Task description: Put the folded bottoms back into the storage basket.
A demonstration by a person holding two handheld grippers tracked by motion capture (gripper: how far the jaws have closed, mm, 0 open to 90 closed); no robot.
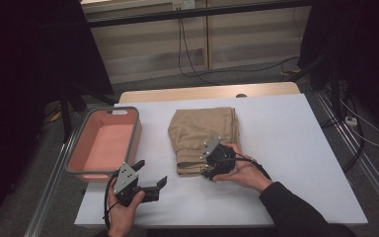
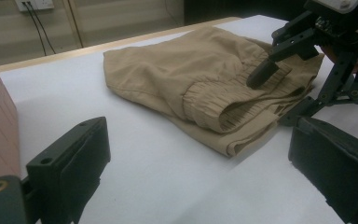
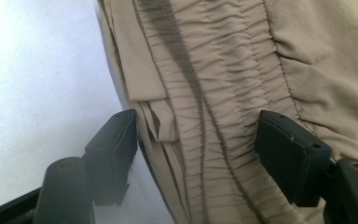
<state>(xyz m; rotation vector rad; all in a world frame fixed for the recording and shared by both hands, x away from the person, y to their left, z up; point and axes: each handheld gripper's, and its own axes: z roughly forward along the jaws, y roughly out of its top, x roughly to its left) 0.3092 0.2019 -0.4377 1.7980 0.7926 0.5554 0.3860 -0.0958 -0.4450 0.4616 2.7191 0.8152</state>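
- The left gripper [image 1: 150, 178], a black two-jaw tool with a grey three-cornered plate on top, is held in the person's left hand [image 1: 123, 212] at the near left of the white-covered desk [image 1: 296, 148]. Its jaws stand wide apart with nothing between them, above bare desk.
- The right gripper [image 1: 211, 168], of the same black make, sits in the person's right hand [image 1: 244, 170] near the desk's middle. Its jaws are spread open on either side of the gathered elastic waistband [image 3: 205, 116]; one jaw rests on top of the cloth, the other lies at its folded edge beside the desk surface. They have not closed on it.
- The folded tan fabric trousers [image 1: 205, 131] lie flat on the middle of the desk, waistband at the near end, well apart from the left gripper.
- A pink rectangular plastic basket with a grey rim [image 1: 84, 143] stands at the left edge of the desk, just beyond the left gripper.
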